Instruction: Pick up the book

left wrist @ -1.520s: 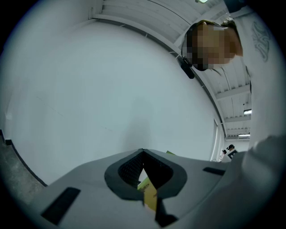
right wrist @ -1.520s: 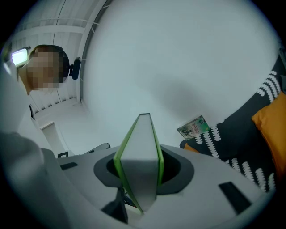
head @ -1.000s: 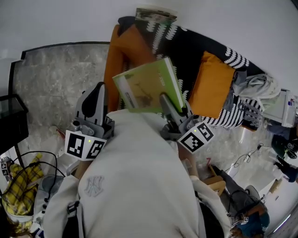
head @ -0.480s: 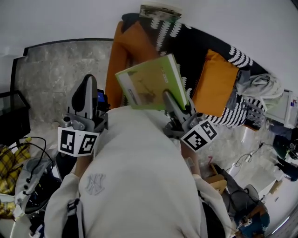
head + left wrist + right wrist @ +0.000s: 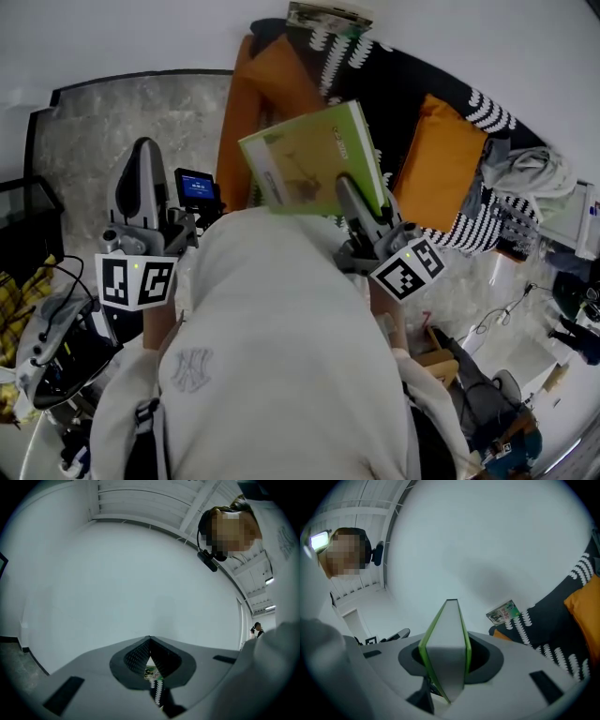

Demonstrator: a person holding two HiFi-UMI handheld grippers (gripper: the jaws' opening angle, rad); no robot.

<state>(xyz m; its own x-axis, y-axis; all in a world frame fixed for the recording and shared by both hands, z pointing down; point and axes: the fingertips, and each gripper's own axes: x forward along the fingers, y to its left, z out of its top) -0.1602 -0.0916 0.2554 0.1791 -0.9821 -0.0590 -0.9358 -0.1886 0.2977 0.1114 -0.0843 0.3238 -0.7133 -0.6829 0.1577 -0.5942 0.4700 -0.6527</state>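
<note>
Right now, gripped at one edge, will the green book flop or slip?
Probably stiff: the book looks flat though the right hand-held gripper clamps only its lower edge. Likely light for its size, being fairly thin. The cover looks smooth, so it might pivot if swung.

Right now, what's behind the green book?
A black patterned sofa with orange cushions sits behind the book. The stretch of seat that the book covers is hidden.
</note>
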